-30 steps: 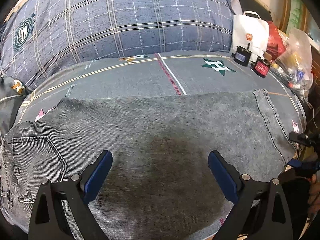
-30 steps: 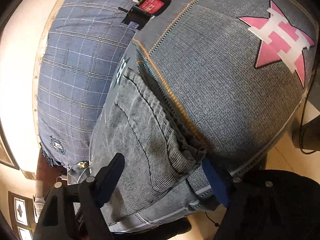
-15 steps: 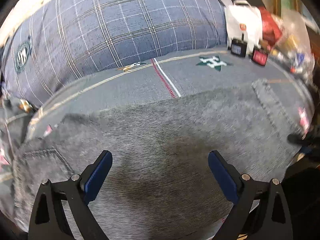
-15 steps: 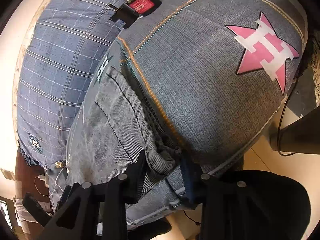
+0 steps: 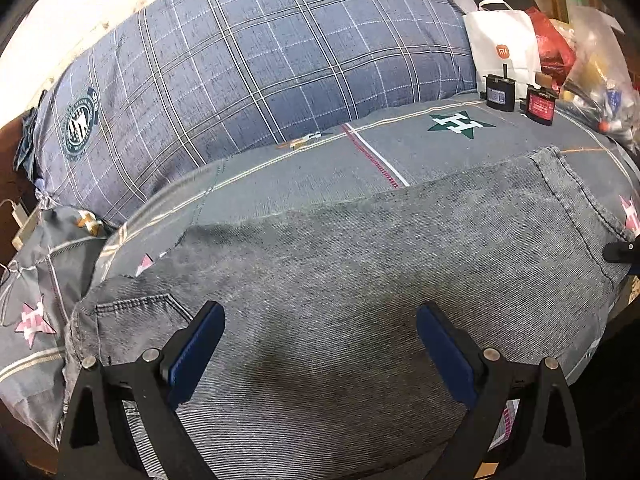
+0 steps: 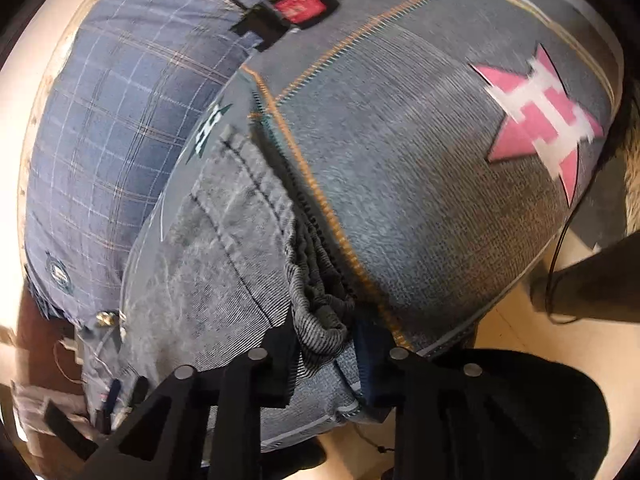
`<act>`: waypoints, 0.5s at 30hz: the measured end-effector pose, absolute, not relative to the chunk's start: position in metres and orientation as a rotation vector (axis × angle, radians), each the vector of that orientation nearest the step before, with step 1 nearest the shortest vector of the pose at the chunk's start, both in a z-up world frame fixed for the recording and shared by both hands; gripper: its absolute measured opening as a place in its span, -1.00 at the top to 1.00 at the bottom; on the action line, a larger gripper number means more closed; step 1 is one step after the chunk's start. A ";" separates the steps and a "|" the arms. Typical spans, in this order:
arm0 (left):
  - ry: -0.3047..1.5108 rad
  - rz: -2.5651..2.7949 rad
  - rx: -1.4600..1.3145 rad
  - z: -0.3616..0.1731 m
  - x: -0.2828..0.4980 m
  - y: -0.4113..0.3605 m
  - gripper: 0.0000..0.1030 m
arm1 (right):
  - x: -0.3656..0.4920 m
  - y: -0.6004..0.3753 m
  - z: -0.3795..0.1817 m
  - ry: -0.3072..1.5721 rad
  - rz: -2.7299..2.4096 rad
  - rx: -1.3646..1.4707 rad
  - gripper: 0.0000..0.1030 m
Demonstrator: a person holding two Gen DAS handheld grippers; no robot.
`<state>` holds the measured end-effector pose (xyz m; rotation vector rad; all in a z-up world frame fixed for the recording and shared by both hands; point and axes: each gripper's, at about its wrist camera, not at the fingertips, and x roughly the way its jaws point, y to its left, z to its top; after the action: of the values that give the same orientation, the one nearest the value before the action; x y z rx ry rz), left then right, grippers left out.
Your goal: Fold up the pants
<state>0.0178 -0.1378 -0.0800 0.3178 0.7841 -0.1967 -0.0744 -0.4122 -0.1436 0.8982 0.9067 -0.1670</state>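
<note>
Right tool (image 6: 324,344) is closing on a bunched fold at the end edge of the pants (image 6: 224,248), with denim plainly pinched between its pads; grip looks nearly set. Left tool (image 5: 320,344) has its pads spread wide, nothing between them, hovering over the mid-section of the pants (image 5: 360,288).

Pants lie flat on the bed (image 5: 304,168), long axis running side to side across the left view, back pocket (image 5: 140,312) end at the left, stitched end edge at the right. Plaid pillow (image 5: 260,68) sits behind; white bag (image 5: 504,40) and two small dark boxes (image 5: 500,94) are at the far right corner, well apart from the denim.

Key relation: the right tool is at the right-hand end of that long axis, so it is the nearer one for carrying that end over toward the pocket end. Left tool is directly above the cloth, not touching as far as can be told.
</note>
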 end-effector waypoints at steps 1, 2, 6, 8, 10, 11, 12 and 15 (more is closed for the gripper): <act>0.836 -0.202 0.320 -0.091 0.024 -0.139 -0.87 | -0.073 -0.408 -0.138 0.901 -0.171 0.875 0.55; 0.884 -0.198 0.345 -0.103 0.030 -0.142 -0.87 | -0.072 -0.405 -0.134 0.897 -0.173 0.860 0.56; 0.917 -0.202 0.312 -0.116 0.037 -0.138 -0.89 | -0.073 -0.393 -0.106 0.859 -0.177 0.776 0.56; 0.909 -0.208 0.326 -0.118 0.037 -0.139 -0.90 | -0.073 -0.380 -0.083 0.823 -0.170 0.720 0.56; 0.913 -0.213 0.308 -0.119 0.038 -0.137 -0.90 | -0.071 -0.358 -0.053 0.773 -0.145 0.646 0.56; 0.921 -0.221 0.290 -0.118 0.039 -0.135 -0.87 | -0.069 -0.346 -0.040 0.752 -0.124 0.618 0.56; 0.937 -0.243 0.254 -0.116 0.041 -0.130 -0.82 | -0.068 -0.335 -0.029 0.735 -0.104 0.590 0.56; 0.968 -0.265 0.111 -0.100 0.041 -0.095 -0.46 | -0.061 -0.275 0.007 0.677 0.005 0.463 0.56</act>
<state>0.0409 -0.0949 -0.1003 0.1106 0.9679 -0.2649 -0.0609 -0.2751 0.0067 0.4631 0.6766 0.0047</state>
